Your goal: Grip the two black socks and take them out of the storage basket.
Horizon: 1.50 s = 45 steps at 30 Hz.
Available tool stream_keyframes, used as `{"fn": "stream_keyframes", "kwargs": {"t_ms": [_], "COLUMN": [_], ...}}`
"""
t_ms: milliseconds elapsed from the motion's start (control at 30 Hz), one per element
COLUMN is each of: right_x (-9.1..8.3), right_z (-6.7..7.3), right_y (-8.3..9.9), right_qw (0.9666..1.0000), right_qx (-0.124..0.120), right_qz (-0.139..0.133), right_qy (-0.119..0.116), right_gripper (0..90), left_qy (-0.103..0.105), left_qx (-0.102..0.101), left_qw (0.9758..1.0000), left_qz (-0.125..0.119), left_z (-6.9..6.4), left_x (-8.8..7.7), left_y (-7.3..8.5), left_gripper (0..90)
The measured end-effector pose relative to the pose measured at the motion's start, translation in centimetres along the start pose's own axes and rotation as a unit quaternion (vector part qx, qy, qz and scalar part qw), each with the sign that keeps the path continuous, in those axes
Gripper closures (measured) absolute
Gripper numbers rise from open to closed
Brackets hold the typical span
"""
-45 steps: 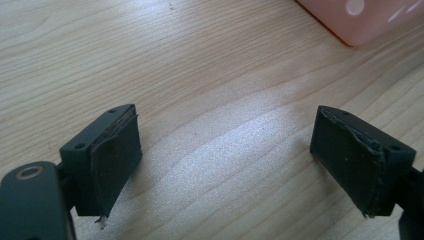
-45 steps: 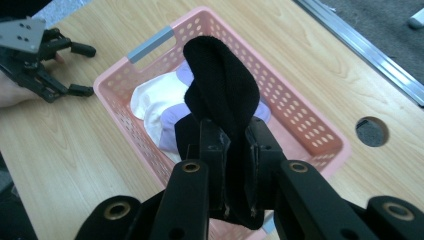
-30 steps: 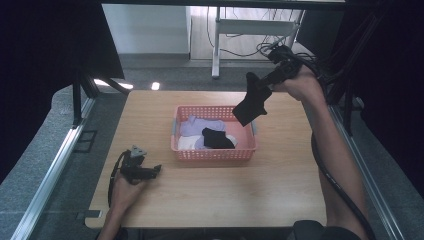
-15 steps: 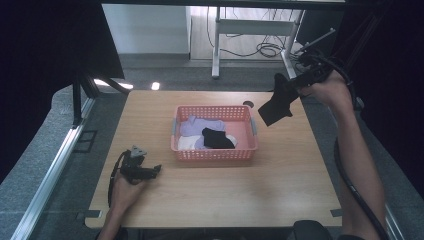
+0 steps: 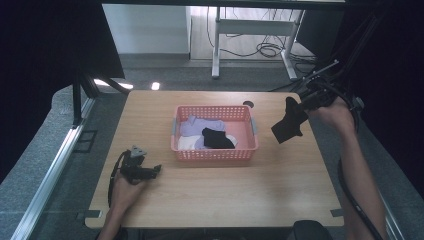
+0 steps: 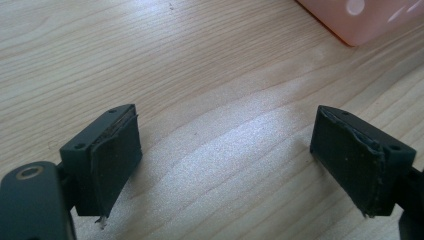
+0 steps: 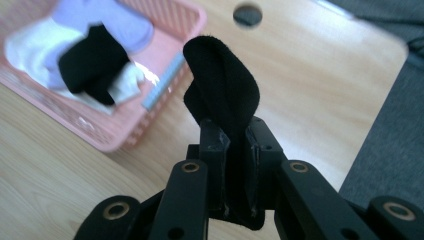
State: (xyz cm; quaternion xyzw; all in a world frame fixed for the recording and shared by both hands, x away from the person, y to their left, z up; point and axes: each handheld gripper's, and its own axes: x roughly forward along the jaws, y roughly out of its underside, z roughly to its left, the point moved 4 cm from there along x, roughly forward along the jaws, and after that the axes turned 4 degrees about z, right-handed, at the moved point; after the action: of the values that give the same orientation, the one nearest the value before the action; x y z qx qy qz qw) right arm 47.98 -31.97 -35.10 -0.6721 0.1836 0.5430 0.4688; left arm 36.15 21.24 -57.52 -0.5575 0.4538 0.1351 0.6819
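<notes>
A black sock (image 5: pixel 288 122) hangs in the air right of the pink basket (image 5: pixel 215 152), pinched by my right gripper (image 5: pixel 306 104), which is shut on it. In the right gripper view the black sock (image 7: pixel 225 90) sticks up from between the closed jaws, with the pink basket (image 7: pixel 130 127) behind it to the left. Inside the basket lie lilac socks (image 5: pixel 199 125), a white one (image 5: pixel 186 143) and another black sock (image 5: pixel 217 137). My left gripper (image 5: pixel 154 171) rests on the table at the front left, open, with bare wood between its pads (image 6: pixel 117 155).
The wooden table (image 5: pixel 225 200) has a round cable hole (image 5: pixel 248 104) near its far edge behind the basket. A corner of the pink basket (image 6: pixel 360 20) shows at the top right of the left gripper view. Desk legs and cables stand on the floor beyond.
My right gripper has carried the black sock up and rightward, from above the basket's right end to beyond its right side. The left gripper has stayed put.
</notes>
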Motion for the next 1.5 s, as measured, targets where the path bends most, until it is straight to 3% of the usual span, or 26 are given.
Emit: {"fn": "stream_keyframes", "kwargs": {"t_ms": [200,433,533,633,833,1133,1333,1500], "right_x": [4.2,8.9,10.7,11.7,10.4,7.7,7.0,8.1], "right_z": [-0.7,-0.7,-0.5,-0.2,0.4,1.9,4.1,7.0], "right_y": [2.6,5.1,6.1,6.7,5.9,3.3,0.3,-1.9], "right_qw": [0.9995,0.9978,0.9968,0.9960,0.9977,0.9986,0.9972,0.9933], "right_qx": [0.013,0.020,0.023,0.013,0.000,-0.036,-0.069,-0.106], "right_qz": [0.028,0.056,0.069,0.077,0.057,0.026,-0.002,-0.009], "right_qy": [-0.010,-0.029,-0.033,-0.043,-0.037,-0.027,-0.029,-0.045], "right_gripper": [80.1,78.6,74.3,63.1,44.4,37.8,35.1,35.0], "left_qy": [0.000,0.000,0.000,0.000,0.000,0.000,0.000,0.000], "left_qx": [0.001,0.001,0.003,0.003,0.002,0.001,0.001,0.001], "left_qw": [1.0000,1.0000,1.0000,1.0000,1.0000,1.0000,1.0000,1.0000], "left_qz": [0.001,0.001,0.005,0.004,0.003,0.001,0.001,0.001], "left_z": [0.0,0.0,0.0,0.0,0.0,0.0,0.0,0.0], "left_x": [0.0,0.0,-0.1,-0.1,0.0,0.0,0.0,0.0], "left_y": [0.0,0.0,0.0,0.0,0.0,0.0,0.0,0.0], "left_gripper": [12.7,12.7,12.7,12.7,12.7,12.7,12.7,12.7]}}
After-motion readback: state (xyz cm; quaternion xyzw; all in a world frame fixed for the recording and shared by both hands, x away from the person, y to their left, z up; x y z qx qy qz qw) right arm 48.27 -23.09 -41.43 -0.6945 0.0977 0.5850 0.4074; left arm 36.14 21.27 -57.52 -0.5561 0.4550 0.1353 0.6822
